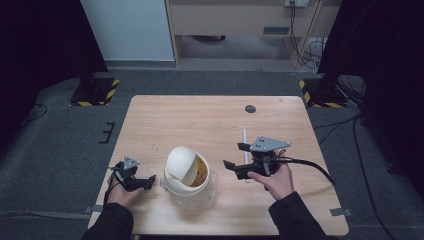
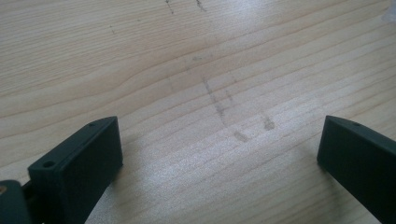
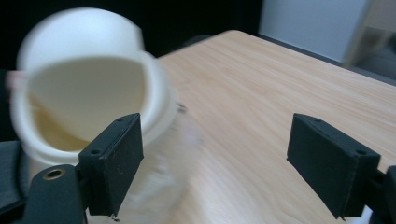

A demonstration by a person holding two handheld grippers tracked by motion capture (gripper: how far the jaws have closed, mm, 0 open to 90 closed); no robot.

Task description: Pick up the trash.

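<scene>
Near the bench's (image 1: 210, 115) front edge, the left gripper (image 1: 142, 183) and right gripper (image 1: 235, 161) flank a white domed bin (image 1: 187, 172), fingers spread, holding nothing. Beyond the right gripper lies a white stick (image 1: 245, 142).

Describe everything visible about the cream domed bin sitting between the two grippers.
The small bin is cream-white, plastic-looking, with a round base and a domed swing-lid top. The dome's opening faces the right hand-held gripper, showing a yellowish interior. It stands upright on the wooden table near the front edge, between both hands. Something clear, seemingly a plastic liner, bunches around its base. Neither gripper touches it. It looks motion-blurred in the right gripper view.
</scene>
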